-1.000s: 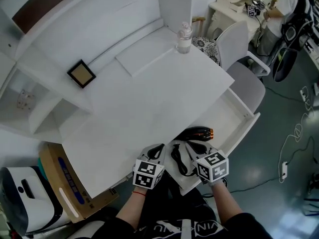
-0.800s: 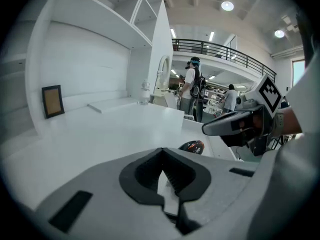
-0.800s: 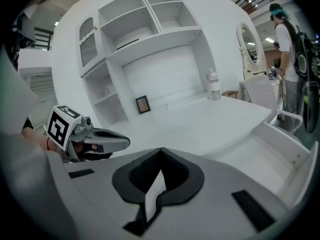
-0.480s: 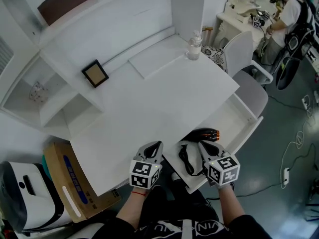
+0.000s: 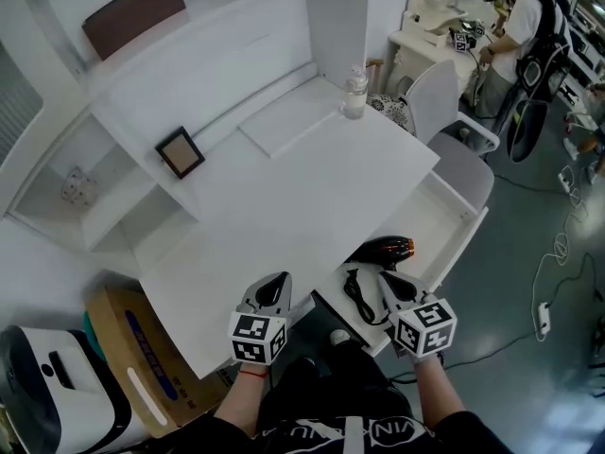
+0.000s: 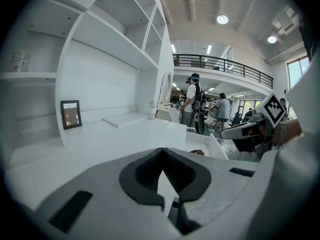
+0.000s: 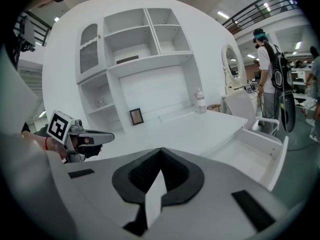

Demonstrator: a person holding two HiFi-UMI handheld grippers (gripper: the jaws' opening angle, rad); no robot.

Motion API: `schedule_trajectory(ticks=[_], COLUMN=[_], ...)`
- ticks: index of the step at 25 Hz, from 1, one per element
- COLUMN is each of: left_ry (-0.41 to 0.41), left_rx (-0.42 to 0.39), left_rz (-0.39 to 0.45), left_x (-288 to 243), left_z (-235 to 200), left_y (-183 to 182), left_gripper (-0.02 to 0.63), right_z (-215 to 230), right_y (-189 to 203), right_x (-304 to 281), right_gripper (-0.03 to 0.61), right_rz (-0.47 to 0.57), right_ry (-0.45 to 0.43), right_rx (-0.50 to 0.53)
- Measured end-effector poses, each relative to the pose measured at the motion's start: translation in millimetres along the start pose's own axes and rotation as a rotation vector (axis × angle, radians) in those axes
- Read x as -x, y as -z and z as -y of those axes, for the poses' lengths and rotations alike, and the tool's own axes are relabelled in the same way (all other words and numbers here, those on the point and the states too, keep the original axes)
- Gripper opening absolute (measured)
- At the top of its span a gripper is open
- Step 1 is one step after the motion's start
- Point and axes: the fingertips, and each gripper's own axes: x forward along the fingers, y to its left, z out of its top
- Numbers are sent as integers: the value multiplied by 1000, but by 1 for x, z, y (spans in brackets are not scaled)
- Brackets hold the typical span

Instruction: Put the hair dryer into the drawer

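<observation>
Counter (image 5: 312, 187): a broad white top is seen, bare over most of its area; a thin white slab (image 5: 284, 126) lies flat on it toward the back.
Bottle (image 5: 354, 95): a clear bottle is stood upright at the counter's far right corner, just beside the slab.
Picture frame (image 5: 180, 152): a small dark frame is propped against the back wall, well apart from the bottle.
Shelving (image 5: 113, 211): open white compartments are built up at the counter's left and behind it; a small glass piece (image 5: 76, 187) is kept on one shelf.
Drawer (image 5: 470, 235): it is pulled out from under the counter's right edge, white inside and mostly bare.
Hair dryer (image 5: 383, 251): the black body with an orange tip is laid in the near end of the drawer, and its black cord (image 5: 357, 296) is coiled beside it.
Left gripper (image 5: 275, 284): it is held over the counter's near edge; its jaws are pressed together with nothing between them.
Right gripper (image 5: 389, 282): it is held above the drawer's near end, close to the cord; its jaws are closed and empty.
Floor (image 5: 529, 253): grey-green flooring is crossed by loose cables at the right.
Room: a white chair (image 5: 444, 112) is set beside the drawer, a cardboard box (image 5: 142, 362) is stood below the counter's left end, and a person (image 5: 515, 26) with a backpack is seen at a far desk.
</observation>
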Motion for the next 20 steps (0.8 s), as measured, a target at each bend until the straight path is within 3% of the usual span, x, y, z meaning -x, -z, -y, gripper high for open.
schedule_trajectory(ticks=[20], left_ry=[-236], left_rx=[98], left_rz=[120], left_x=[97], left_z=[-86], left_y=[-4], left_gripper=[5], right_z=[-90], right_y=[-38], right_x=[-46], right_gripper=[3], right_rz=[39], right_ry=[-179], right_rx=[126])
